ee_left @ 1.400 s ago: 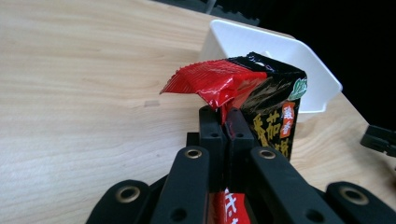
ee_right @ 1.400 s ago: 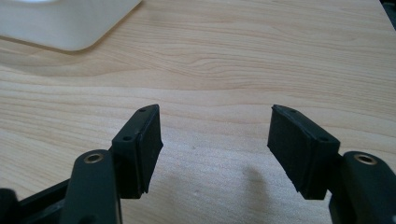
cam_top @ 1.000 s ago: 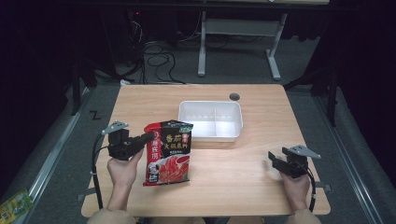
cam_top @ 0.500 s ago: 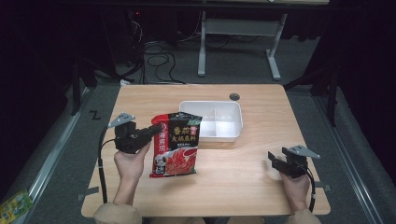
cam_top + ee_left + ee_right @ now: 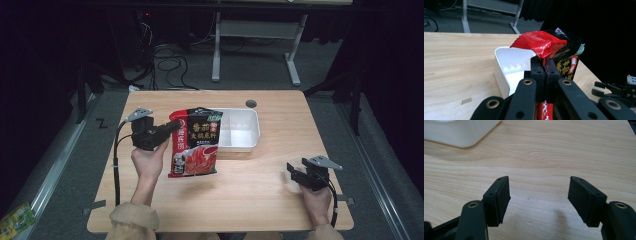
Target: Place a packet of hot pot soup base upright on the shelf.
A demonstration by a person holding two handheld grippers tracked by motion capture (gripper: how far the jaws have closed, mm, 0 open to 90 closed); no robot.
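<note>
Red and black foil packet point(image 5: 196, 142), pinched at its left edge between the pressed-together jaws of the left gripper point(image 5: 169, 129), hanging upright above the middle of the desk point(image 5: 260, 190), lower end just over the wood. From the left gripper view, same packet point(image 5: 549, 47) crumpled over the jaw tips, with the white tray point(image 5: 509, 67) directly behind it.

Step in hand, by judgement: carrying the packet toward the white tray point(image 5: 240, 131), which sits near the far edge of the desk, just right of the packet and partly hidden by it. Probably about halfway; packet lifted, not yet placed. Next move likely asking for a short travel to the right and away, keeping the pinch firm because the foil looks slippery, then lowering inside the tray walls before opening.

Right gripper point(image 5: 300, 175) resting near the right front corner, jaws spread wide with nothing between them, well apart from the packet; bare wood visible between its pads point(image 5: 501, 195).

Light wooden desk, with a round cable hole point(image 5: 251, 103) near the far edge. Dark room around, grey floor, cables point(image 5: 165, 55) and a white table frame point(image 5: 255, 45) behind.
</note>
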